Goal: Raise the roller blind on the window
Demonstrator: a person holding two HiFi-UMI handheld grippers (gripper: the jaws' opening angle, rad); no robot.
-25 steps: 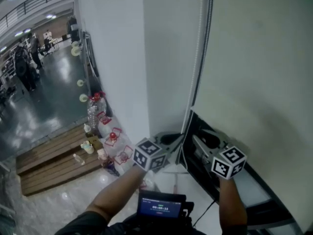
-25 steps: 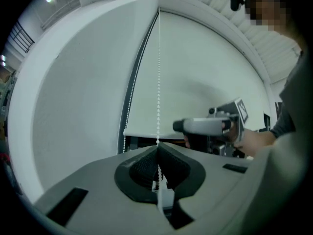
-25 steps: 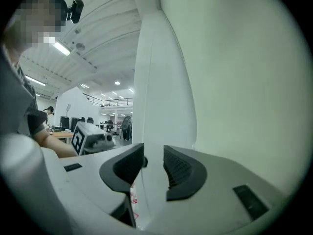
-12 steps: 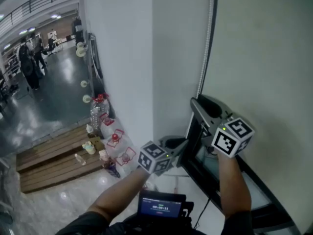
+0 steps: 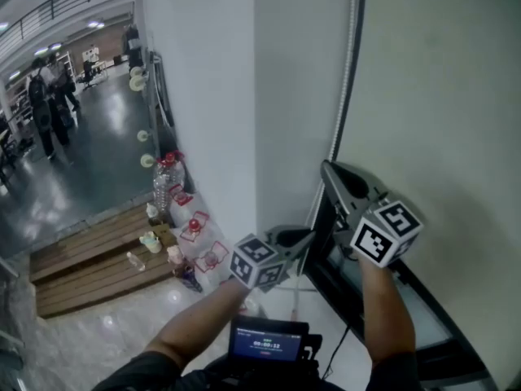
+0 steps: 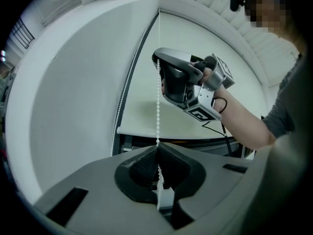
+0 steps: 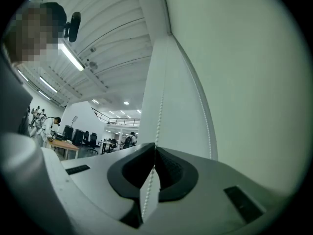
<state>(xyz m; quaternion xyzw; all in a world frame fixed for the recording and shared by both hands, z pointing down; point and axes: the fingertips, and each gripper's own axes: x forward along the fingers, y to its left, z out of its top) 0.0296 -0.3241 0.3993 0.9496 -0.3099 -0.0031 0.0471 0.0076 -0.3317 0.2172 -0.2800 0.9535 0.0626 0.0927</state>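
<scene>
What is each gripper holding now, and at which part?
Both hold the bead chain: the left gripper pinches it low, the right gripper, jaws just closed, pinches the same strand higher up.

The roller blind (image 5: 440, 96) looks like matt, smooth cloth — its bead chain (image 6: 158, 106) white plastic; the floor (image 5: 89, 173) is glossy, the pallet (image 5: 89, 271) bare wood.

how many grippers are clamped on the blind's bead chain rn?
2. The left gripper is shut on the bead chain at the lower point. The right gripper is shut on the same strand higher up. Neither grip is hidden.
</scene>
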